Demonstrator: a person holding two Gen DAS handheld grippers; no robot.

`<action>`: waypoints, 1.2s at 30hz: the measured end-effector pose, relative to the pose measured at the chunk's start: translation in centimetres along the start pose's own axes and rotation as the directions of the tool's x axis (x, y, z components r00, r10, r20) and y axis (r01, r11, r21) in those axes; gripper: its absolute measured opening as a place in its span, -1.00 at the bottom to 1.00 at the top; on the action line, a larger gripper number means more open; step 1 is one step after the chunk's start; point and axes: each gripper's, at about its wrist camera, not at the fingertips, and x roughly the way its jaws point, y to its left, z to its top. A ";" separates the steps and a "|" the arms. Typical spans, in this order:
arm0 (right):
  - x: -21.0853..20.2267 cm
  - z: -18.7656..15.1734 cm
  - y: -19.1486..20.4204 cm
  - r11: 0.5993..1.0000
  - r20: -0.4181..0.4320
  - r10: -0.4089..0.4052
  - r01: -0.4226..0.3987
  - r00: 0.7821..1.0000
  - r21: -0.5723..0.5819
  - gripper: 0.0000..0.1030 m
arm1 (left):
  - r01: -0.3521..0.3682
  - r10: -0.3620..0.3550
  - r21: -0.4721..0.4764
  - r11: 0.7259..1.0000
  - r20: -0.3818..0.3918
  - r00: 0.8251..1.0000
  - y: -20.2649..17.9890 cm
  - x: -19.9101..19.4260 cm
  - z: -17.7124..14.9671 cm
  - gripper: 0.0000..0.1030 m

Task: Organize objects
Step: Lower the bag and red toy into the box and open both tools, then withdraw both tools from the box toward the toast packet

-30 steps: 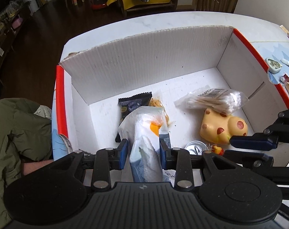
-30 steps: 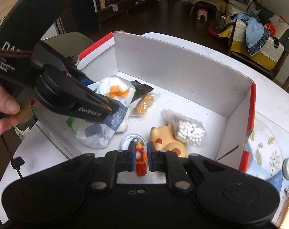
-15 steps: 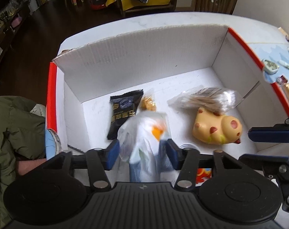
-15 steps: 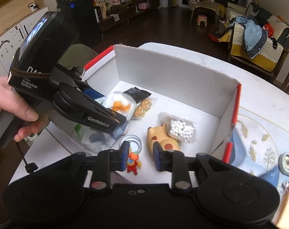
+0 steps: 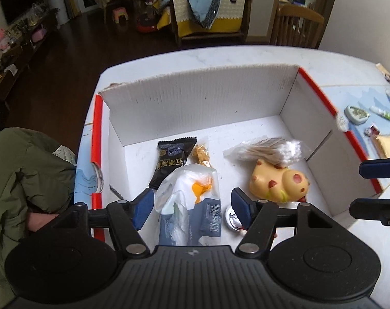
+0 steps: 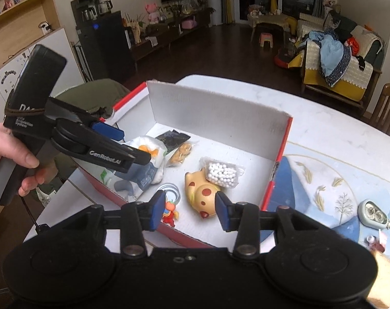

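Opening over the box [image 5: 200,95], the left gripper [image 5: 192,203] frees the soft, light tissue pack [image 5: 192,206], best pinched mid-body, while the right gripper [image 6: 187,212] opens empty above the small toy figure [image 6: 170,212].

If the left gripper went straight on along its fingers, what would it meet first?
Most likely the white-and-blue tissue pack lying in the cardboard box. It sits between the left gripper fingers, whose jaws are opening with pads clear of it. Depth is hard to judge; the black snack packet lies beyond.
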 end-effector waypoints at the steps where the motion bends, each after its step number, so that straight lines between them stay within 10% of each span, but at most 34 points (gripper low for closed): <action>1: -0.4 0.0 -0.1 1.000 0.007 0.004 -0.004 1.000 -0.002 -0.12 | 0.001 -0.001 -0.006 1.000 0.010 1.000 -0.1 -0.5 -0.1 0.27; 36: -11.7 -7.6 -9.7 0.996 0.152 0.088 -0.083 0.985 -0.037 0.95 | 0.106 -0.099 -0.031 0.994 0.158 0.982 -16.3 -8.6 -2.8 0.65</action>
